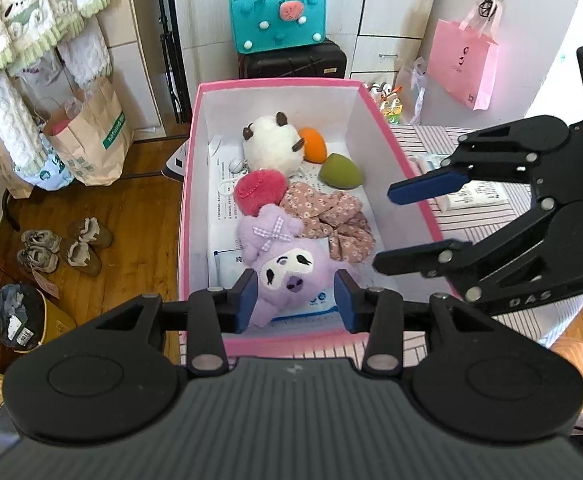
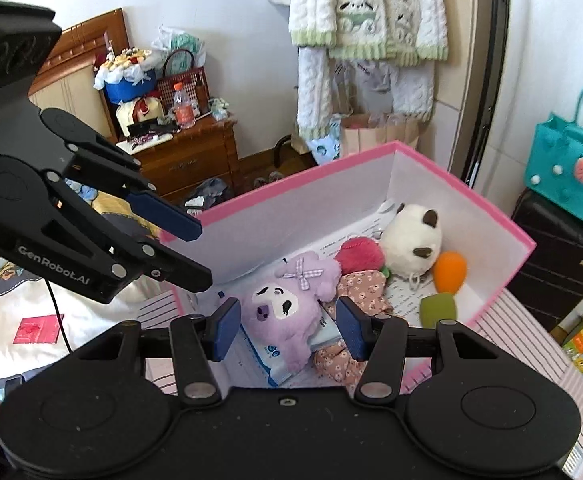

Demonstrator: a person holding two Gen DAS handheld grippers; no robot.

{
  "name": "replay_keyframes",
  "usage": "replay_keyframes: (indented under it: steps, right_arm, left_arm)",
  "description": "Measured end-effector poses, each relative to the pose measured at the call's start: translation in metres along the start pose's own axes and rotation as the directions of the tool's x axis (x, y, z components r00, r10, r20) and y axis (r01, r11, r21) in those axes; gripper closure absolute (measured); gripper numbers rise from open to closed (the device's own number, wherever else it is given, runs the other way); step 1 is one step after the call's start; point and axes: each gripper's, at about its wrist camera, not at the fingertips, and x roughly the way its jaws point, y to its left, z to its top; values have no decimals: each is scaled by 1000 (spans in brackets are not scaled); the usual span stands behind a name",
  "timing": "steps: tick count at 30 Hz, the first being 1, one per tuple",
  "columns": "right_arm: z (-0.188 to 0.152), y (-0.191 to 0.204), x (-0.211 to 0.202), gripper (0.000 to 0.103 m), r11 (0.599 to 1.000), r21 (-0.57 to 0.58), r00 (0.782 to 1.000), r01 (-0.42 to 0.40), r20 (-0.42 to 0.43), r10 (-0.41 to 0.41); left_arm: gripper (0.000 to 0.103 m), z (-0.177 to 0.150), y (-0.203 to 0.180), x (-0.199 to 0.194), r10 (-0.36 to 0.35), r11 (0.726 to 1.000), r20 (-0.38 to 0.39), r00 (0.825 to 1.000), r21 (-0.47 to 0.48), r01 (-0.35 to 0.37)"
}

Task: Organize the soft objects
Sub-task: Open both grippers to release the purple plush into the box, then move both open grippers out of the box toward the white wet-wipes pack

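A pink box with white inside holds the soft things: a purple plush, a red plush, a white plush, a floral scrunchie, an orange sponge and a green sponge. My left gripper is open and empty above the box's near end, over the purple plush. My right gripper is open and empty above the box's right side.
The box sits on a striped cloth. White packets lie right of it. A black suitcase with a teal bag stands behind. Shoes and paper bags are on the floor at left. A wooden nightstand stands beyond.
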Motion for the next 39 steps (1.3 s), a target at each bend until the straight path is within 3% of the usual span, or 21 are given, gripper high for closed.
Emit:
replay_keyframes:
  steps: [12, 18, 23, 28, 34, 39]
  right_arm:
    - [-19, 23, -72, 44, 998, -19, 995, 59, 79, -57]
    - [-42, 27, -102, 42, 997, -17, 990, 81, 120, -78]
    - [-62, 32, -119, 41, 994, -24, 985, 108, 139, -103]
    - [-94, 29, -138, 36, 991, 11, 970, 136, 200, -135]
    - [-131, 18, -144, 32, 975, 72, 955, 209, 198, -220]
    - [-155, -3, -141, 30, 959, 150, 945, 242, 189, -268]
  left_arm:
    - [54, -15, -43, -48, -7, 994, 76, 997, 106, -1]
    - [53, -29, -63, -50, -43, 990, 76, 996, 138, 32]
    - [52, -39, -84, -52, -62, 983, 121, 991, 177, 40]
    - [51, -48, -98, -50, -123, 980, 191, 974, 176, 90]
    - [44, -50, -120, -39, -192, 971, 253, 948, 192, 145]
    - [43, -39, -139, -15, -224, 966, 265, 938, 190, 177]
